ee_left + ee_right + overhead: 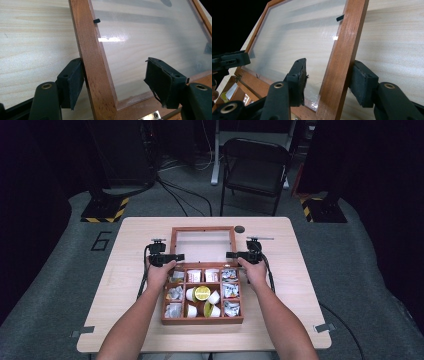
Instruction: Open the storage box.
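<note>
A wooden compartment box (202,320) stands on the table with its glass-paned lid (173,240) raised and leaning back. My left gripper (167,258) straddles the lid's left rail (93,62). In the left gripper view (115,66) its outer pad (75,82) touches the rail, and the inner pad hangs well off over the glass. My right gripper (240,255) straddles the right rail (342,55). In the right gripper view (329,67) the outer pad (362,85) lies against the wood, while the inner pad stands a little off it over the pane.
The box's compartments hold several white pods (192,310), a yellow-topped pod (202,293) and foil packets (230,290). A small dark disc (240,229) lies behind the lid. A folding chair (255,170) stands beyond the table (300,295). Bare tabletop flanks the box.
</note>
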Motion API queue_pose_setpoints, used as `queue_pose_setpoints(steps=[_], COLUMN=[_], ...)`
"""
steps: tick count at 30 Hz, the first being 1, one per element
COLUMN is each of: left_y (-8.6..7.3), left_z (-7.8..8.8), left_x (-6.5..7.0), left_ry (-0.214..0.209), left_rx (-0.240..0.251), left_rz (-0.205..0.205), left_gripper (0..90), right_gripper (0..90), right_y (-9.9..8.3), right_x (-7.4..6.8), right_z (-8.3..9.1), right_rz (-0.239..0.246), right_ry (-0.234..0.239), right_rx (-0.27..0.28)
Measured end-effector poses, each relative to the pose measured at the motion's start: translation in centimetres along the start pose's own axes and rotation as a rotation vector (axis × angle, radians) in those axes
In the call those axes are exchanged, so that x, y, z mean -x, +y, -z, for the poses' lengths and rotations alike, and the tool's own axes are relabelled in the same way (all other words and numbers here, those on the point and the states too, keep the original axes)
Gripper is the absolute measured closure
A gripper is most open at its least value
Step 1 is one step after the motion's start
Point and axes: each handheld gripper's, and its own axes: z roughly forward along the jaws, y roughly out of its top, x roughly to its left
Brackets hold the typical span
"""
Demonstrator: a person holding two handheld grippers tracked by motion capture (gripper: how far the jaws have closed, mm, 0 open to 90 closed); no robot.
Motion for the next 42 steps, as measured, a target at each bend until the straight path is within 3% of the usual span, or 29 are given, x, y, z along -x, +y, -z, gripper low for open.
queue_pose_setpoints(steps=[8,17,20,42], left_y=[0.03,-0.03,-0.06,-0.03], left_z=[-0.03,-0.21,-0.29,-0.66], left_x=[-0.14,-0.33,-0.35,-0.94], left_ry=[-0.003,-0.01,-0.018,-0.046], left_rx=[-0.007,-0.014,-0.022,-0.049], left_rz=[-0.007,0.011,0.034,0.067], left_gripper=[31.3,31.2,31.1,30.4], right_gripper=[49.5,49.4,49.4,49.3], right_y=[-0.01,-0.09,-0.11,-0.26], right_x=[0.01,0.23,0.28,0.71], right_z=[0.01,-0.12,-0.14,-0.4], right_rz=[-0.002,-0.021,-0.037,-0.094], right_ry=[-0.002,0.001,0.004,0.013], right_rx=[-0.004,-0.009,-0.018,-0.041])
